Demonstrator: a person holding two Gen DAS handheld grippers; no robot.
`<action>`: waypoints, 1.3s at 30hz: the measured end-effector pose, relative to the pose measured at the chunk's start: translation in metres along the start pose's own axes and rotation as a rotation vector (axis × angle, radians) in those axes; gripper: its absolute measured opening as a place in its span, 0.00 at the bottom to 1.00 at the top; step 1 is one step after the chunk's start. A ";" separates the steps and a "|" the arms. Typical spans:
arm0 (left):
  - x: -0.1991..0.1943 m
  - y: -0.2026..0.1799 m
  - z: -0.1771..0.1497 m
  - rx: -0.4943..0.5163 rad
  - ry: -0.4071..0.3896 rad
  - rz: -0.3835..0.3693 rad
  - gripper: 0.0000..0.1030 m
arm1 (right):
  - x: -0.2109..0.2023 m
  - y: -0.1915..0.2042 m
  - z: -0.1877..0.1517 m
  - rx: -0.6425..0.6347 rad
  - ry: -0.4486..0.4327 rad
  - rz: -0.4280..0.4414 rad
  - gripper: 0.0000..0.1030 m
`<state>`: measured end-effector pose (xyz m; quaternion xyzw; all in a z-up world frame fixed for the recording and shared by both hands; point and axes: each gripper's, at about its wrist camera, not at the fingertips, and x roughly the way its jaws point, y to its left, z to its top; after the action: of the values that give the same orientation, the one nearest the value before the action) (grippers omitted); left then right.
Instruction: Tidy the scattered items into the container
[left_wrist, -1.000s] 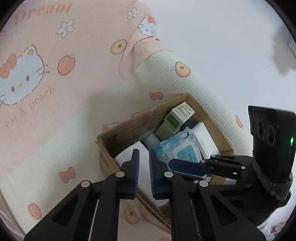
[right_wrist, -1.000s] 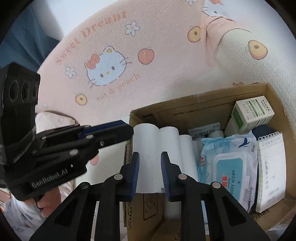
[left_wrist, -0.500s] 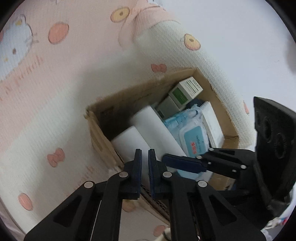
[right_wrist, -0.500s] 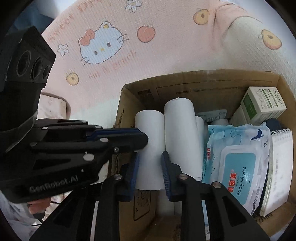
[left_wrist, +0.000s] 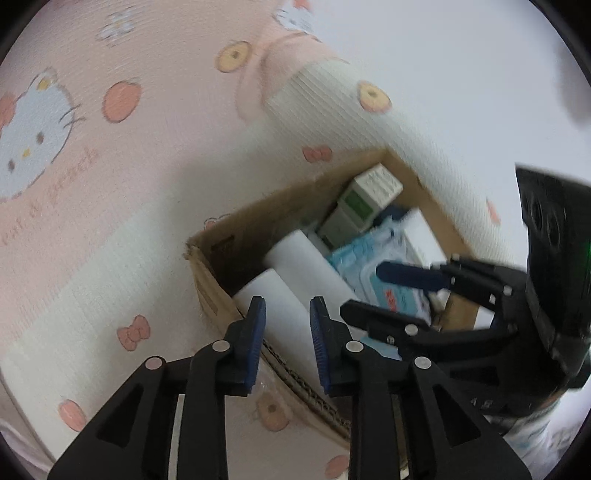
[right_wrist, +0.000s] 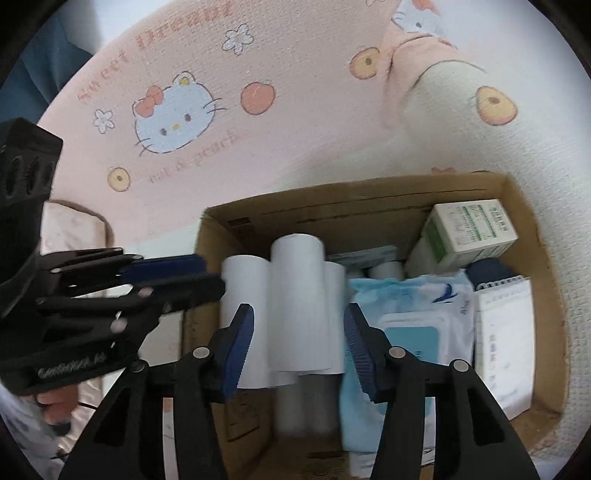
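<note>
**Cardboard box packed, both grippers open above it**

Cardboard, brown and worn at the rim: open box (right_wrist: 369, 199) on a pink and cream cartoon-cat blanket (right_wrist: 258, 129). Packed nearly full. White paper rolls (right_wrist: 299, 295) lying side by side in the left part, smooth and unprinted, ends toward the far wall. Beside them to the right, pale blue pack of baby wipes (right_wrist: 410, 321) with a flip lid. At the right wall, white spiral notepad (right_wrist: 502, 339). In the far right corner, green-and-white carton (right_wrist: 469, 232) leaning on the wall, a dark blue item just below it, too hidden to identify.

Left gripper (left_wrist: 287, 314) above the box's near left corner, jaws just parted, blue pads apart, framing a roll end but not pressing it. Right gripper (right_wrist: 299, 325) over the rolls, jaws likewise just opened, pads clear of the paper, holding nothing. Fingertips of a hand (right_wrist: 55, 402) visible under the left gripper's body.
</note>
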<state>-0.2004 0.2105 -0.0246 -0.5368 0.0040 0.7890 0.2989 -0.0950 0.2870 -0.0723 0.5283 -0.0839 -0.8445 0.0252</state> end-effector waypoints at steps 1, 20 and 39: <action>0.002 -0.002 0.000 0.013 0.006 0.007 0.27 | 0.001 -0.003 -0.001 0.004 0.006 0.005 0.46; 0.020 -0.008 -0.003 0.065 -0.026 0.052 0.27 | 0.012 -0.020 -0.030 0.068 0.065 0.144 0.32; -0.044 -0.012 -0.043 -0.076 -0.227 -0.065 0.59 | -0.067 0.021 -0.060 0.066 -0.120 -0.065 0.53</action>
<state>-0.1475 0.1860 -0.0017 -0.4547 -0.0771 0.8342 0.3023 -0.0126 0.2685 -0.0355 0.4796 -0.0961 -0.8719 -0.0246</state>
